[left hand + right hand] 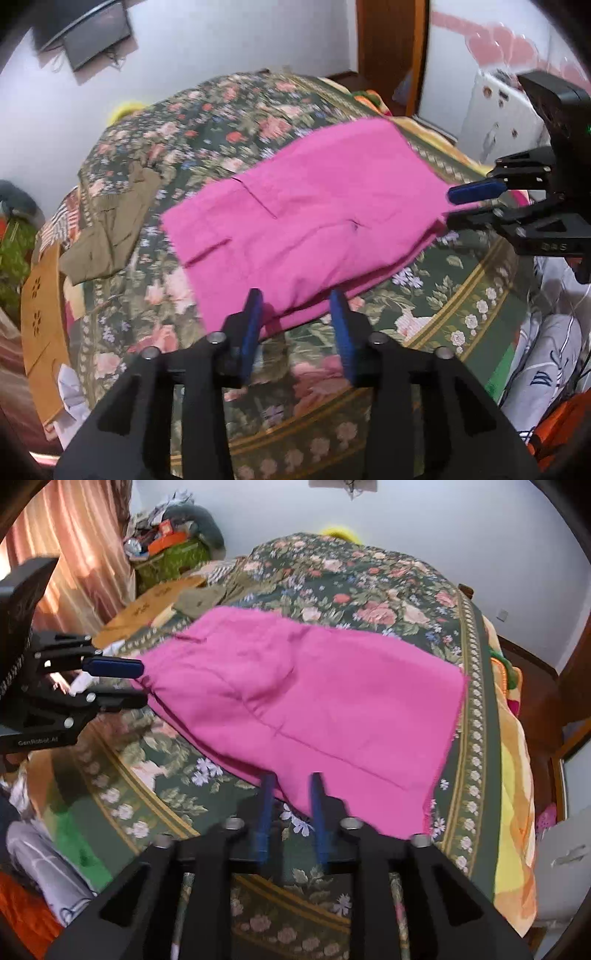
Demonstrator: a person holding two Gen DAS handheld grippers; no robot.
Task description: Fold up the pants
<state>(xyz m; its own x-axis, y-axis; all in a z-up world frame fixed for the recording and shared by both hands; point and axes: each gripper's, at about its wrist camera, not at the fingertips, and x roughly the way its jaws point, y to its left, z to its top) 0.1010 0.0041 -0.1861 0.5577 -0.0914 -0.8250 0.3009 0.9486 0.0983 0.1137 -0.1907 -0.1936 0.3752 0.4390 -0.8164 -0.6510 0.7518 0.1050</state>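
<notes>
The pink pants (pixel 306 218) lie folded and spread flat on the floral bedspread (pixel 221 122); they also show in the right wrist view (pixel 314 709). My left gripper (pixel 297 301) is open, its blue fingers straddling the near edge of the pants. It also shows in the right wrist view (pixel 142 685), its fingers apart at the pants' left corner. My right gripper (pixel 291 782) is open at the pants' near edge. It also shows in the left wrist view (pixel 448 208), its fingers apart at the right corner of the pants.
An olive-brown garment (pixel 110 221) lies on the bedspread left of the pants. A wooden board (pixel 40 325) sits at the bed's left edge. A cluttered pile (pixel 170 535) stands by the curtain. A wooden door frame (pixel 391 48) is beyond the bed.
</notes>
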